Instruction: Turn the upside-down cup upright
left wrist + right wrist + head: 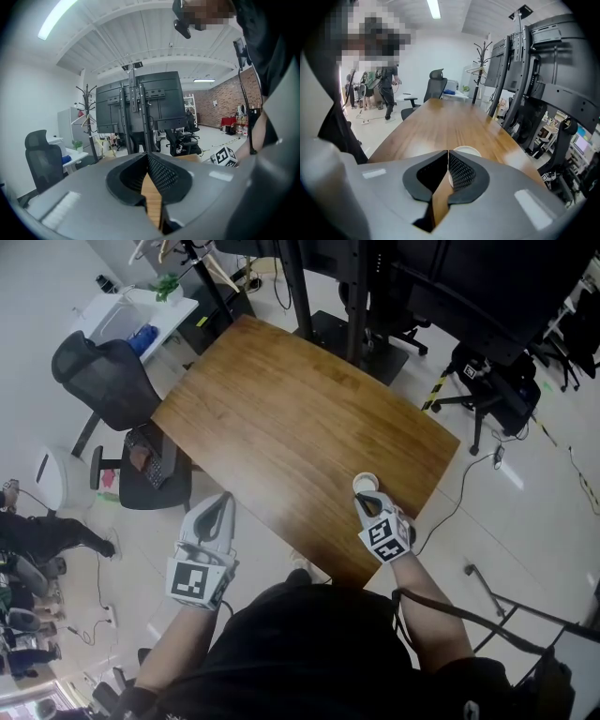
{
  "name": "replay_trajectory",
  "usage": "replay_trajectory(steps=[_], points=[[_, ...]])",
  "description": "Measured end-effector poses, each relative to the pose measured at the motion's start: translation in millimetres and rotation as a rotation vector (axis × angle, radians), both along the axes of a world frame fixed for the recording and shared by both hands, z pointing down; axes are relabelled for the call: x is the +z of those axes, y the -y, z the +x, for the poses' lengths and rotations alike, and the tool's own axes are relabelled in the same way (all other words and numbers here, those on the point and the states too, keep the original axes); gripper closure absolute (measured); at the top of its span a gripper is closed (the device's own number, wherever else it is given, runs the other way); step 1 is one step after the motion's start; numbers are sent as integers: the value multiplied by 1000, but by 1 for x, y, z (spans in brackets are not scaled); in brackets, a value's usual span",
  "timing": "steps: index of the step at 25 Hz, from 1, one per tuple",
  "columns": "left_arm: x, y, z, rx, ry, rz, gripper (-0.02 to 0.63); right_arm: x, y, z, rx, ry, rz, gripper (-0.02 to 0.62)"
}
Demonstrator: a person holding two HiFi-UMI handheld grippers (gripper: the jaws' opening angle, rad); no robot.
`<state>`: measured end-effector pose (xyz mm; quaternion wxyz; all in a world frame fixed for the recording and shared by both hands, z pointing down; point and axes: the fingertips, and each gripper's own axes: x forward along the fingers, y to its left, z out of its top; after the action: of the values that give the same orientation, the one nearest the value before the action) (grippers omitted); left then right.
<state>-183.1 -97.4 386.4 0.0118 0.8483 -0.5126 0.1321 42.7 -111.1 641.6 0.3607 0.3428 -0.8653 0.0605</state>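
A white paper cup [366, 483] stands on the wooden table [281, 418] near its front right corner, open mouth up. My right gripper [368, 503] sits just behind the cup, jaws shut with nothing between them. In the right gripper view the cup's rim [467, 151] shows just past the closed tips of the right gripper [448, 152]. My left gripper [216, 517] hangs off the table's left edge over the floor, also shut and empty. In the left gripper view the left gripper [147, 154] points level across the tabletop [152, 201].
A black office chair [103, 381] and a second seat [150, 465] stand left of the table. A white side table [141, 310] is at the back left. Dark monitor stands [356, 296] rise behind the table. More chairs [487, 381] are at the right.
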Motion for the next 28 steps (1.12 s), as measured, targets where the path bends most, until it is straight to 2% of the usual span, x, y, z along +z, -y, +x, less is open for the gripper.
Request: replay_trajectory(steps=[3, 5, 6, 10, 12, 15, 18, 21, 23, 25, 28], points=[[-2, 1, -2, -8, -11, 0, 607, 5, 1, -1, 8, 18, -23, 571], [-3, 1, -4, -16, -17, 0, 607, 0, 3, -1, 14, 56, -4, 509], [-3, 1, -5, -19, -18, 1, 607, -7, 5, 0, 29, 82, 17, 506], [-3, 0, -9, -23, -12, 5, 607, -26, 24, 28, 208, 206, 93, 500], [-1, -2, -10, -15, 0, 5, 607, -21, 30, 40, 280, 241, 66, 468], [-2, -2, -10, -14, -2, 2, 607, -9, 33, 46, 326, 286, -11, 442], [-2, -3, -12, -15, 4, 2, 607, -1, 37, 50, 375, 320, -62, 457], [-2, -4, -13, -8, 18, 1, 607, 7, 38, 52, 415, 343, -103, 512], [-2, -4, -15, -15, 15, 0, 607, 7, 38, 51, 425, 362, -109, 543], [-2, -3, -17, -20, 15, -1, 607, 7, 38, 49, 428, 373, -106, 543], [-3, -3, -15, -27, 10, 1, 607, 5, 38, 50, 411, 330, -82, 558]])
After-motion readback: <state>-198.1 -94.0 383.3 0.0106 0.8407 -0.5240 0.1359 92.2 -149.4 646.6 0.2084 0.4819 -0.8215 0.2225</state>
